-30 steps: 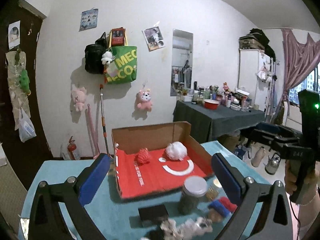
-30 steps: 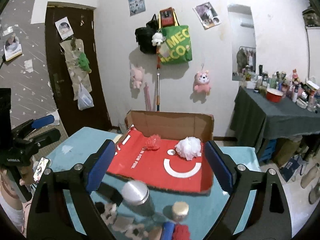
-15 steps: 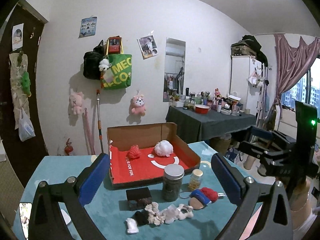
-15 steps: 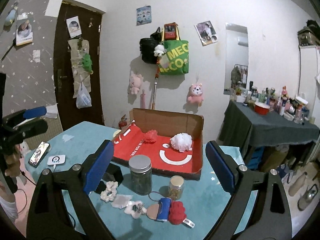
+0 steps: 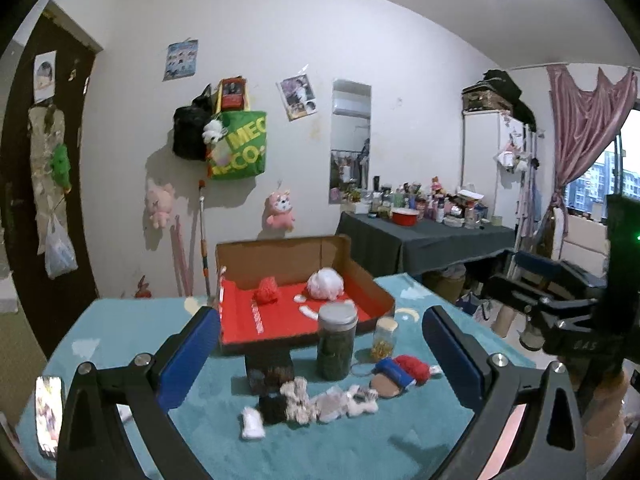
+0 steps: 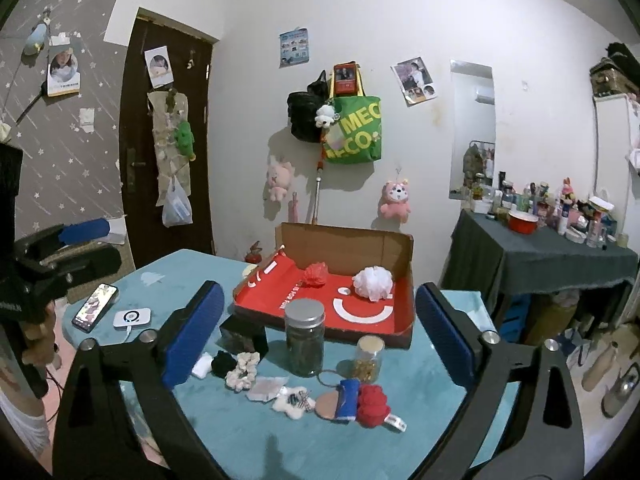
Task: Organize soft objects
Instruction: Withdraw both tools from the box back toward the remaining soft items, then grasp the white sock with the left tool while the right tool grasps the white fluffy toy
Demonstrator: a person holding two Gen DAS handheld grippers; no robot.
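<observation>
The left gripper (image 5: 320, 352) hangs above the near edge of the teal table (image 5: 120, 328) with its jaws wide apart and nothing between them. The right gripper (image 6: 316, 332) is the same, wide and empty; its jaws have just been opening further, which reads as readiness for a pick rather than a release.

Two soft things already lie in the red-lined box (image 6: 404, 322) at the far side of the table: a red puff (image 6: 316, 274) and a white puff (image 6: 374, 282), apart from each other. That box looks like the collecting place, so the job seems partly done.

The rest sit in a loose row in front of the grippers: a white pad (image 6: 202, 366), a black scrunchie (image 6: 223, 363), a pale scrunchie (image 6: 242, 368), a flat pouch (image 6: 264, 388), a fluffy star (image 6: 294, 400) and a red pompom (image 6: 373, 400) touching a blue roll (image 6: 347, 398). What the star carries on top is too small to tell.

A tall jar (image 6: 305, 336), a small jar (image 6: 368, 358) and a black box (image 6: 242, 334) stand between the row and the red-lined box. They are hard goods, so probably stay put, but any carry to the box must clear them
</observation>
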